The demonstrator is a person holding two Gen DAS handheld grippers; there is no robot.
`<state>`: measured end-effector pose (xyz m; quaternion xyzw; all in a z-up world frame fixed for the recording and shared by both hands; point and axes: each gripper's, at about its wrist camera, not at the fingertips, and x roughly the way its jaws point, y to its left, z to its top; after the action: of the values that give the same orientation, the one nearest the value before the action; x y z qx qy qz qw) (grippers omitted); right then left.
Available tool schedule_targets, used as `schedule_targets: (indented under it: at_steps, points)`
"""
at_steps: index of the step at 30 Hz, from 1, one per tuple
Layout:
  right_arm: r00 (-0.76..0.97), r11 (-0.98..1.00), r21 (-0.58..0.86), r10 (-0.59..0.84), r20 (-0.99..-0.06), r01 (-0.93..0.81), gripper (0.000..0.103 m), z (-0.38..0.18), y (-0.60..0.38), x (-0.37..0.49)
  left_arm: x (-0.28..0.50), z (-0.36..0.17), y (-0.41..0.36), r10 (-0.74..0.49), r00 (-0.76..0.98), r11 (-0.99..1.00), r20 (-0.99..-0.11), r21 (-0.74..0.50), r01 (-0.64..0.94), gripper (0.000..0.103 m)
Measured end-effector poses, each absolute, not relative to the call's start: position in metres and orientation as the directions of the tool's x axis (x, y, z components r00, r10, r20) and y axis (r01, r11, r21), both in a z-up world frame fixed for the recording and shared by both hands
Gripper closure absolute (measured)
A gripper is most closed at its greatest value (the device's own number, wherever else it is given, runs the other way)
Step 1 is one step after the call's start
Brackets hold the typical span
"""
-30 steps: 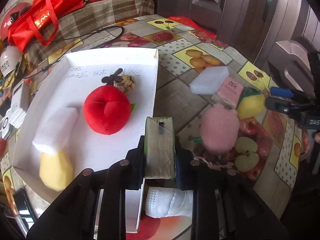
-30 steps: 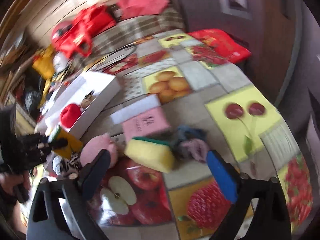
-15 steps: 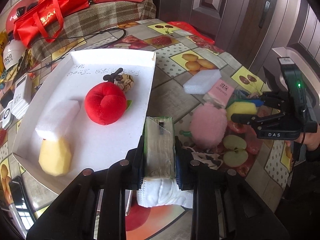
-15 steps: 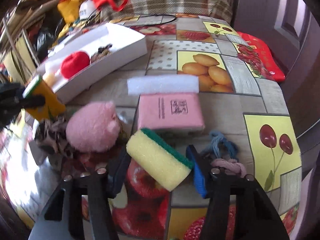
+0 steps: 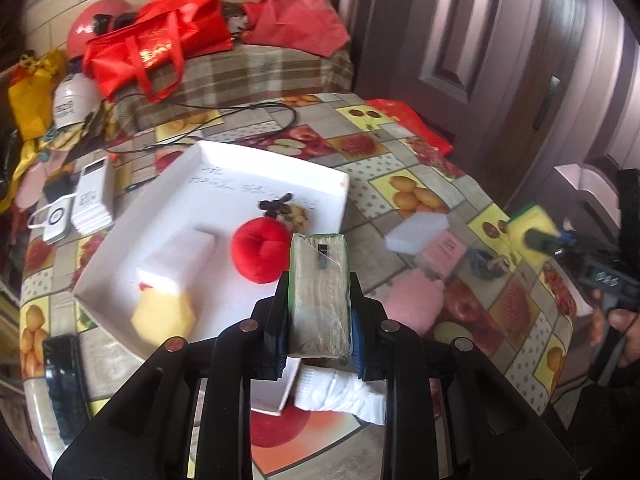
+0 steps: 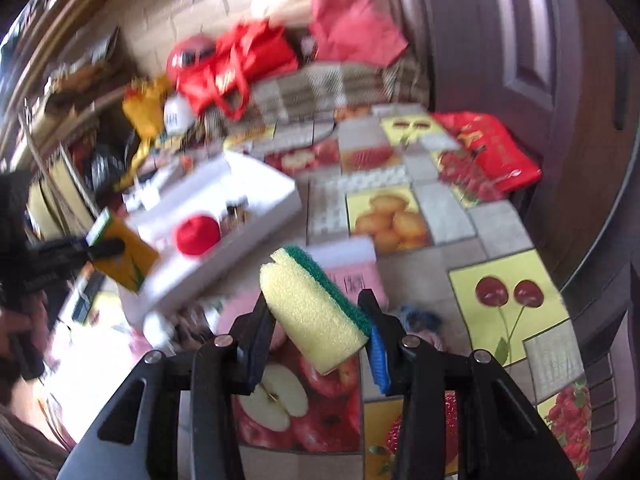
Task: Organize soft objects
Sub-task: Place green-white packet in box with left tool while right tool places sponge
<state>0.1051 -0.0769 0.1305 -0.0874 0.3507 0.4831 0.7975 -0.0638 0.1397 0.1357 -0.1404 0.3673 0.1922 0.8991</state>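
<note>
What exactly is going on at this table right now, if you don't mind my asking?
A person is sorting soft things with two handheld grippers. The left gripper is shut on a wrapped packet above the white tray, which holds a red plush and foam pieces. The right gripper is closing on a yellow sponge, held above the table.

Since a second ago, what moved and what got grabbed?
The right gripper closed around the yellow sponge and lifted it off the table; its jaws are still closing on it. The left gripper rose a little, still clamping its packet. The red plush apple, white tray and pink pompom stayed put.
</note>
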Motion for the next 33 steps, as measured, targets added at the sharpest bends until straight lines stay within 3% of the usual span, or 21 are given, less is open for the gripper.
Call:
schedule_targets:
  at_steps: [7, 33]
  points:
    - [0.264, 0.505, 0.339, 0.789, -0.555, -0.794, 0.062, 0.155, -0.085, 0.103, -0.084, 0.144, 0.139, 0.305, 0.651, 0.867, -0.695, -0.081, -0.492, 0.080]
    - [0.202, 0.427, 0.332, 0.817, -0.540, -0.841, 0.061, 0.168, -0.054, 0.082, -0.129, 0.154, 0.162, 0.405, 0.632, 0.796, -0.661, -0.084, -0.599, 0.079]
